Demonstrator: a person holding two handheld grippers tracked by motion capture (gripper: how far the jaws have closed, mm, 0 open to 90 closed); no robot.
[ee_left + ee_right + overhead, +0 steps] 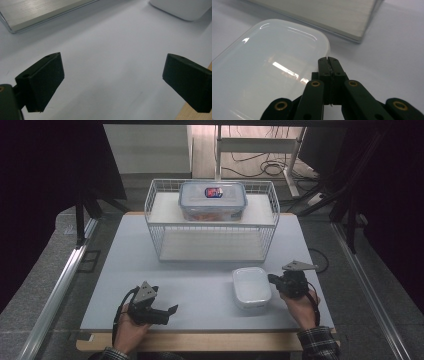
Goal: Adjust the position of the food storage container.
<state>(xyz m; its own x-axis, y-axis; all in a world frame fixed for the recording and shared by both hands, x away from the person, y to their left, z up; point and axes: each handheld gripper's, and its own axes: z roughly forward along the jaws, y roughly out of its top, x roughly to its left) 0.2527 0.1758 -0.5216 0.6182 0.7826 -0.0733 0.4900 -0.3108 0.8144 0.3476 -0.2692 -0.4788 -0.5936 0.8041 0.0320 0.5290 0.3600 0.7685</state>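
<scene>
A white lidded container [251,287] lies flat on the pale table, in front of the wire rack. My right gripper [272,280] is at its right edge. In the right gripper view the jaws [328,60] are pressed together with nothing between them, their tips just beside the container's rounded rim [322,42]; whether they touch it I cannot tell. My left gripper [171,312] is held low over the table at the front left. Its jaws [112,75] stand wide apart over bare tabletop, with the white container [182,8] farther off.
A white wire rack [150,205] stands at the back middle of the table, with a clear lidded box [213,200] on its upper shelf. Its lower board shows in both gripper views [37,12] [337,15]. A wooden table edge [200,341] runs along the front.
</scene>
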